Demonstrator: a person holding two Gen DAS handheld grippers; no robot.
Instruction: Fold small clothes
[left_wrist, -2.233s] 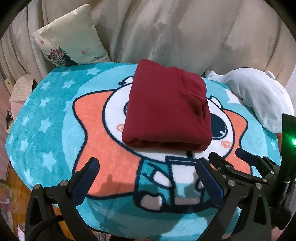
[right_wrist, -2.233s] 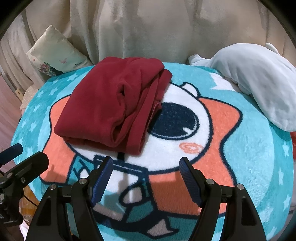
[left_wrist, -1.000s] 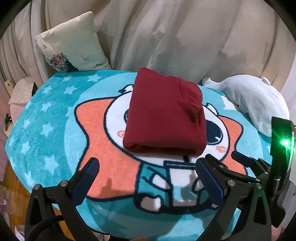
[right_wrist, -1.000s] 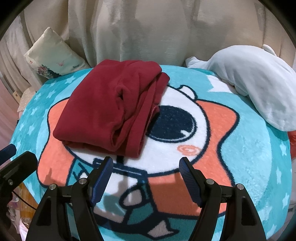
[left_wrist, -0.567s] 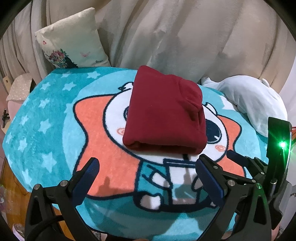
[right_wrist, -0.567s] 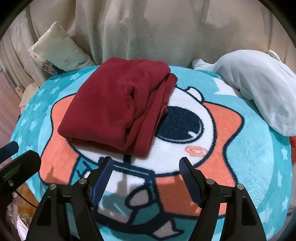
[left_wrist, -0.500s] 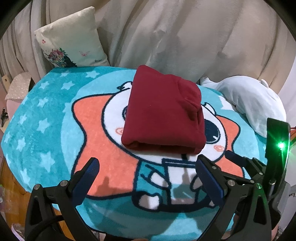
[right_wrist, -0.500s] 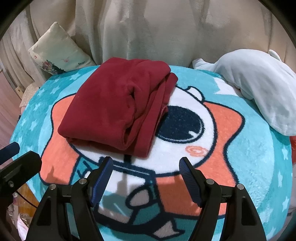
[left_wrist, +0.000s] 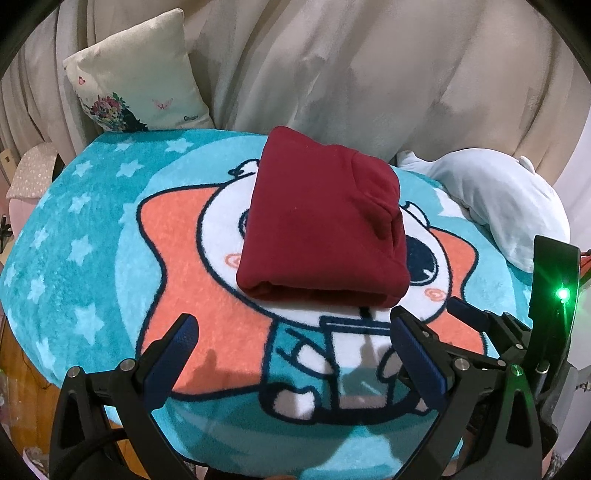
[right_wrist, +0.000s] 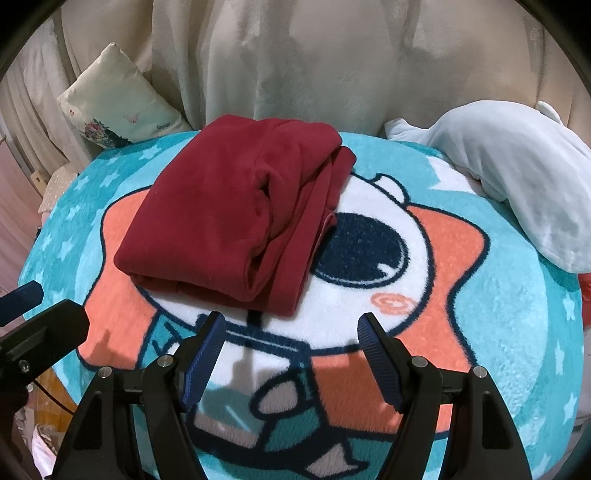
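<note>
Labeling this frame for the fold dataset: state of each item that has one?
red garment: folded, lying on the blanket, untouched.
left hand-held gripper: open, empty, short of the garment.
right hand-held gripper: open, empty, short of the garment.
pale blue cloth: bunched, unfolded, at the blanket's far right edge.
cartoon blanket: spread flat.

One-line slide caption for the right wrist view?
Open right gripper hovers before a folded dark red garment on a cartoon star blanket.
</note>
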